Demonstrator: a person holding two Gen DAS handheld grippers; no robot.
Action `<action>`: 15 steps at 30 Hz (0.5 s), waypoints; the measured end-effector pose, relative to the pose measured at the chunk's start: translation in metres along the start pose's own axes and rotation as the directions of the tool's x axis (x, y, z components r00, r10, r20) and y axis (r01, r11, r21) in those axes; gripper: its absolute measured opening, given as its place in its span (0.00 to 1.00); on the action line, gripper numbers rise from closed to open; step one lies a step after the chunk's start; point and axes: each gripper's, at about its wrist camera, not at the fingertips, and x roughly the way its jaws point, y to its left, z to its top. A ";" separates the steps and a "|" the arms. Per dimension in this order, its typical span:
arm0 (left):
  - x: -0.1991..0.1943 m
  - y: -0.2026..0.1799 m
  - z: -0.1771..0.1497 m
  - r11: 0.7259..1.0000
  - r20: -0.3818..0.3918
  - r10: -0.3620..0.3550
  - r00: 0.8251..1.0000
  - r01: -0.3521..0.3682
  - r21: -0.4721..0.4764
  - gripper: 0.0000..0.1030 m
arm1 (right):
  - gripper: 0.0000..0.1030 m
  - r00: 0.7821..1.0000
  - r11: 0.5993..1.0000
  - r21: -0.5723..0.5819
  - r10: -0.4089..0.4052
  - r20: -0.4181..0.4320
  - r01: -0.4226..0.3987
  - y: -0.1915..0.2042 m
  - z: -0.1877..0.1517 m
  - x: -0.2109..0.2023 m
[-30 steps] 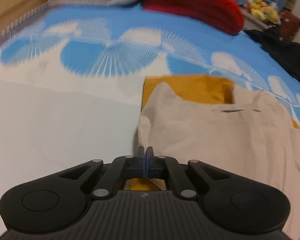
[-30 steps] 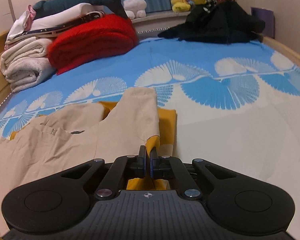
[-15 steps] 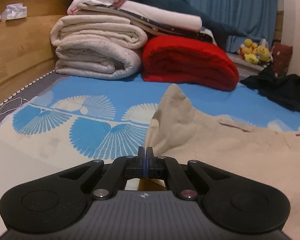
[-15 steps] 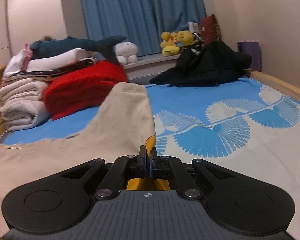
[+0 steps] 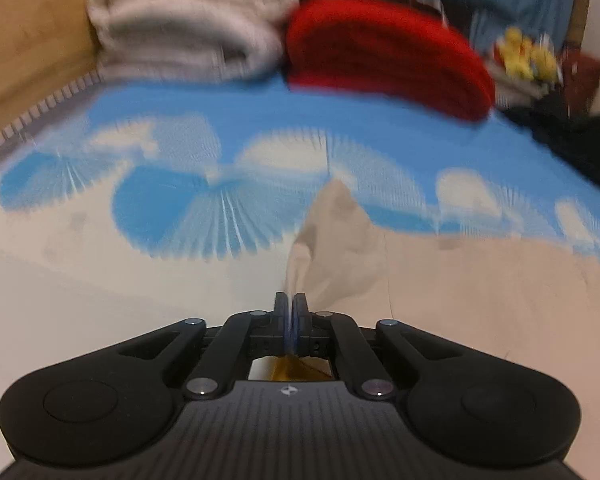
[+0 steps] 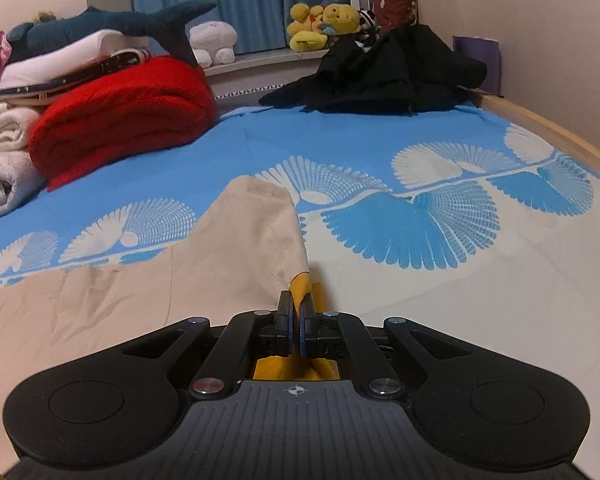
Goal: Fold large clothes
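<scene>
A large beige garment (image 5: pixel 460 280) with a mustard-yellow lining (image 6: pixel 302 284) lies spread on the blue-and-white bed sheet (image 6: pixel 420 220). In the blurred left wrist view, my left gripper (image 5: pixel 291 298) pinches a raised beige corner; its jaws are opening slightly, with the cloth still between the pads. My right gripper (image 6: pixel 295 300) is shut on the other corner of the beige garment (image 6: pixel 220 264), where the yellow lining shows at the pads. Both corners are held low over the sheet. The cloth rises to a peak just beyond each gripper.
A folded red blanket (image 6: pixel 124 116) and rolled white blankets (image 5: pixel 188 32) are stacked at the far left. A heap of black clothes (image 6: pixel 380 76) and plush toys (image 6: pixel 324 24) sit at the far end. A wooden bed rail (image 6: pixel 560 140) runs along the right.
Both grippers have carried their garment corners forward and down since half a second ago. The views now tilt down at the sheet, and the beige cloth lies lower and flatter.
</scene>
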 end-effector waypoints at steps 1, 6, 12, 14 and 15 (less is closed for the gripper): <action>0.003 0.002 -0.003 1.000 -0.032 0.008 0.999 -0.008 0.000 0.12 | 0.08 0.999 1.000 0.012 -0.013 -0.034 0.013 -0.003 -0.003 0.002; -0.021 0.017 -0.005 0.996 -0.047 -0.046 0.998 0.042 -0.075 0.25 | 0.15 0.994 0.998 0.053 -0.039 -0.099 0.044 -0.017 -0.012 0.000; -0.064 0.034 -0.024 0.981 -0.182 -0.122 0.976 0.090 -0.173 0.37 | 0.15 0.989 0.999 0.033 -0.001 -0.150 0.006 -0.027 -0.025 -0.019; -0.078 0.037 -0.036 0.980 -0.191 -0.130 0.973 0.097 -0.174 0.43 | 0.15 0.982 1.000 0.013 0.011 -0.189 -0.008 -0.029 -0.032 -0.022; -0.083 0.039 -0.044 0.981 -0.199 -0.131 0.971 0.098 -0.170 0.43 | 0.15 0.979 1.000 -0.001 0.009 -0.203 -0.009 -0.029 -0.036 -0.025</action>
